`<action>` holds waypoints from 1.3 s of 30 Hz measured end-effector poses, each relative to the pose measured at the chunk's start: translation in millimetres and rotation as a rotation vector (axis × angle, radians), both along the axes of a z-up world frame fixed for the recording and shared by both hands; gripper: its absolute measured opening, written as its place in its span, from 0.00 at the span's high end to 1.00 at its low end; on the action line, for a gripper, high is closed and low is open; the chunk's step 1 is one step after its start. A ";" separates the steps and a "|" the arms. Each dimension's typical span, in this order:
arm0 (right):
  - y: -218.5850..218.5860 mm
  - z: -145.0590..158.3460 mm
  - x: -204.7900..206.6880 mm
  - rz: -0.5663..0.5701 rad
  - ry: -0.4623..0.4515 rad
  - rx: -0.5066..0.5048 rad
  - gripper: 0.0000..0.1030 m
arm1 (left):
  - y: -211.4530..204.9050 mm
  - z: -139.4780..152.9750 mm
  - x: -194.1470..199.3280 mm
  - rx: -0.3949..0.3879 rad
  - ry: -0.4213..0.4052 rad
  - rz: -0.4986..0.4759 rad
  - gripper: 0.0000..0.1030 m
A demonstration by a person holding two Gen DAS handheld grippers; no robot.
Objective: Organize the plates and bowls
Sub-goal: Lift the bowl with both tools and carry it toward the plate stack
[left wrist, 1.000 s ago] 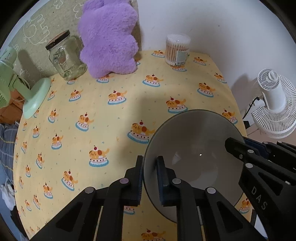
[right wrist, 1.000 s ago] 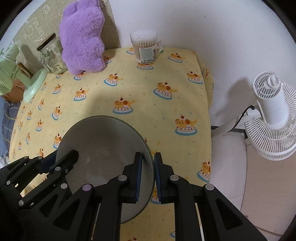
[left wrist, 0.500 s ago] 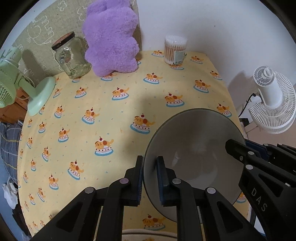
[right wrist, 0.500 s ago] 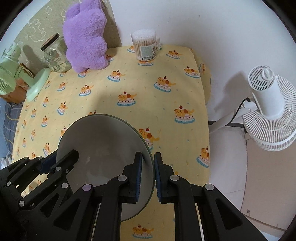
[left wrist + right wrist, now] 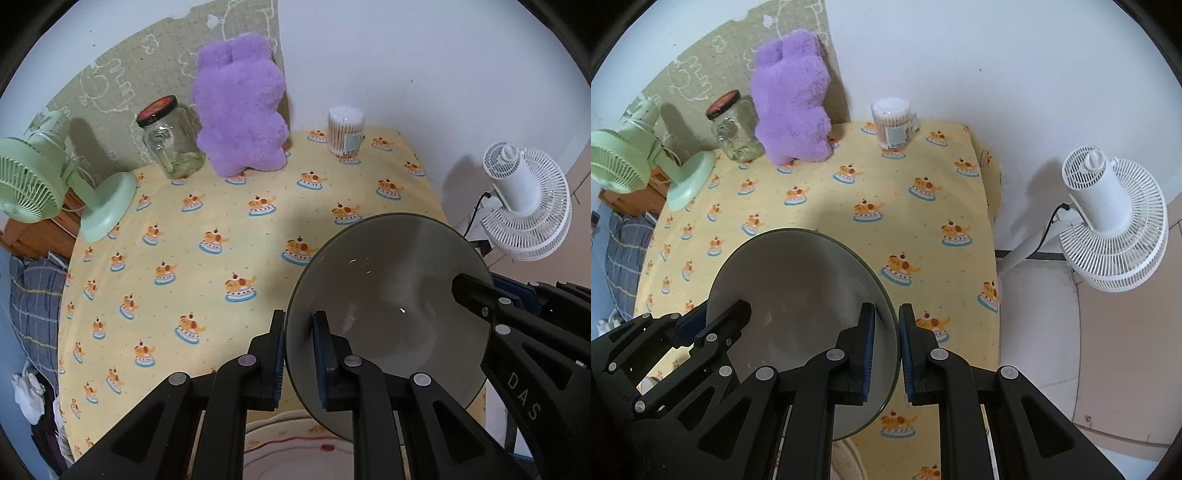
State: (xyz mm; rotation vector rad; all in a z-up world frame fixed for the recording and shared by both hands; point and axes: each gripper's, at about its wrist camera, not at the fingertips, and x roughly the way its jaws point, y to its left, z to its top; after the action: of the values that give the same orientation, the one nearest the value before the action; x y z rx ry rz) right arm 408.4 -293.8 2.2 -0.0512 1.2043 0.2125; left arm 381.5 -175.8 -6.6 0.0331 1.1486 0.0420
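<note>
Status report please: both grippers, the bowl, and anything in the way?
Left gripper and right gripper shut on opposite rims of grey bowl. Bowl held above yellow tablecloth. White plate directly beneath; nothing blocking.

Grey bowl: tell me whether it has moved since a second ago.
Yes. The grey bowl, pinched by both tongs, has risen: the yellow tablecloth shows more and smaller around it, and a white plate now appears below.
</note>
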 end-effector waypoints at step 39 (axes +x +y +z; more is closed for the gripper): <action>167.7 62.5 -164.7 -0.072 -0.118 -0.022 0.84 | 161.9 52.0 -142.6 -0.006 -0.128 -0.124 0.88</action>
State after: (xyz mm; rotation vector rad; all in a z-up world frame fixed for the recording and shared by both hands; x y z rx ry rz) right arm 243.7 -126.1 64.8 -0.0390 1.0894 0.1311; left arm 238.8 -13.9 45.4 0.0951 1.0166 -0.0688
